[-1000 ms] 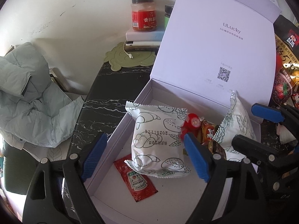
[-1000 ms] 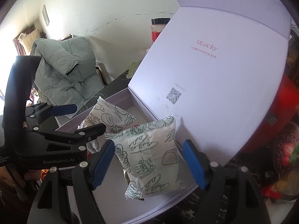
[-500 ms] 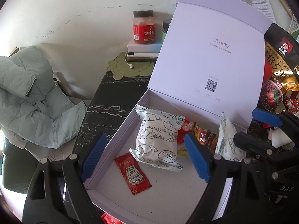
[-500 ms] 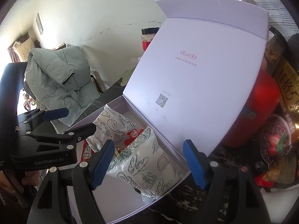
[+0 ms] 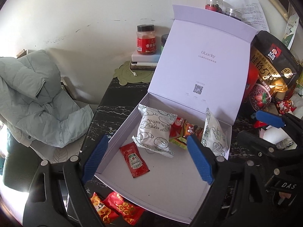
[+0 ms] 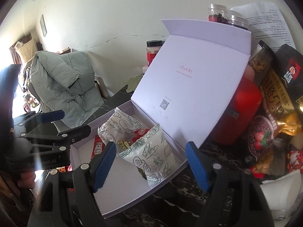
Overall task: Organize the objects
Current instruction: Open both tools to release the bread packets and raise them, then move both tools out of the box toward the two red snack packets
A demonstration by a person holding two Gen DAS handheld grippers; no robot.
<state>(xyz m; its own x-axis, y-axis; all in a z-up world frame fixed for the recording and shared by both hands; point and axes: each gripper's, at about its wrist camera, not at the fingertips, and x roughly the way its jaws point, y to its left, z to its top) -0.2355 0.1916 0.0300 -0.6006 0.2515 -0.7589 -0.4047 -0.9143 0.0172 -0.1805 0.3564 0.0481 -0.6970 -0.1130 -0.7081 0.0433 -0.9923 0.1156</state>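
Both the left gripper [image 5: 147, 160] and the right gripper [image 6: 151, 165] gape wide, empty, above the white box [image 5: 162, 185] (two bread packets [image 5: 154, 130] inside)

Pale lilac box [image 5: 121, 132], bright snack colours inside

The two bread packets [image 5: 154, 130] [image 6: 153, 157] are showing white wrappers with dark green line drawings of pastries; the ketchup sachet [image 5: 135, 159] is glowing red with a green-and-white label. The gripper pads [image 5: 198, 159] are showing ribbed blue on black frames, the tabletop [image 5: 117, 104] is showing black marble with white veins, and the padded jacket [image 5: 36, 102] is looking grey-green.
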